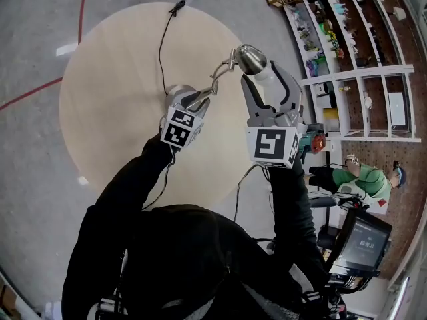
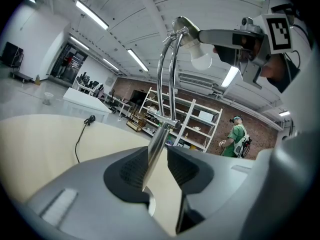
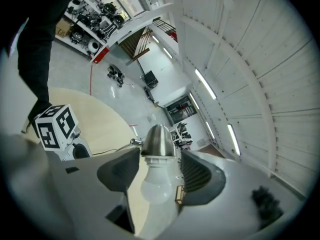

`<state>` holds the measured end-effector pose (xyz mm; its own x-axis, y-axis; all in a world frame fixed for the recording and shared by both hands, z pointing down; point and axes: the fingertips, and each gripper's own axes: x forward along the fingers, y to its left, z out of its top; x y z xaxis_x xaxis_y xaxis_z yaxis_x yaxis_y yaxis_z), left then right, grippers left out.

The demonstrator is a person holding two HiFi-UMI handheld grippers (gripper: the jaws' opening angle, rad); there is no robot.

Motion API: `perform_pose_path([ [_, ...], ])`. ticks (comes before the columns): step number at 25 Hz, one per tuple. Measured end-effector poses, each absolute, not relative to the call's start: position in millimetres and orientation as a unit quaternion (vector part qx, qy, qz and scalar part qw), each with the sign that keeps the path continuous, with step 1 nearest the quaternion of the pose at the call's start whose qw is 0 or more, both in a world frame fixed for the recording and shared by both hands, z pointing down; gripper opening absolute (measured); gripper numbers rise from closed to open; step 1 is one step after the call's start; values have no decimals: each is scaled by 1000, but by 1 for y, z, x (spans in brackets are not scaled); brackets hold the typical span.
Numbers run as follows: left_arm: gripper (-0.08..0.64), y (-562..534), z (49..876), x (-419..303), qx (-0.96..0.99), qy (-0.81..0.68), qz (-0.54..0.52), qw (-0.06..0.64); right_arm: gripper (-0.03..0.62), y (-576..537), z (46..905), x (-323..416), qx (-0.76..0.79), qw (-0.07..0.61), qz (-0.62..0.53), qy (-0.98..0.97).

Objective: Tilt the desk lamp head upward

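A chrome desk lamp stands on the round beige table (image 1: 113, 79). Its curved double arm (image 1: 220, 75) (image 2: 167, 74) rises to a metal head (image 1: 249, 57) (image 2: 187, 26) (image 3: 159, 140) with a white bulb (image 1: 265, 75) (image 3: 157, 184). My left gripper (image 1: 200, 99) (image 2: 157, 166) is shut on the straight lower rod (image 2: 159, 139), which runs slanted between its dark pads. My right gripper (image 1: 265, 79) (image 3: 159, 171) is shut on the lamp head, with pads at either side of the shade's rim. The bulb points back along the jaws. The lamp's base is hidden under the left gripper.
The black cord (image 1: 161, 45) (image 2: 80, 139) trails across the table to its far edge. White shelving (image 1: 347, 45) stands to the right. A person in green (image 1: 357, 179) (image 2: 237, 136) is nearby, and a screen (image 1: 360, 242) sits at the lower right.
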<state>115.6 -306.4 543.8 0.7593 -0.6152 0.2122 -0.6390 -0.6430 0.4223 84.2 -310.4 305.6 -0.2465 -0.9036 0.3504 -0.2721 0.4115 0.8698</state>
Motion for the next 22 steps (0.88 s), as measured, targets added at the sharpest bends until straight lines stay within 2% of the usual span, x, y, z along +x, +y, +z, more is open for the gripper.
perform_pose_path([
  [9,121,-302,539,91,897,-351,11,269,268,-302,323,123,495,378,-190,-759],
  [19,112,-296,485,95,917,-330,-5,225,267,-293,338,145,524,286,-51,-801],
  [20,110,-293,477,92,918,-330,-7,219,264,-291,337,142,522,274,-43,-807],
  [22,106,-289,461,82,919,-334,-11,208,208,-289,336,136,515,248,-23,-820],
])
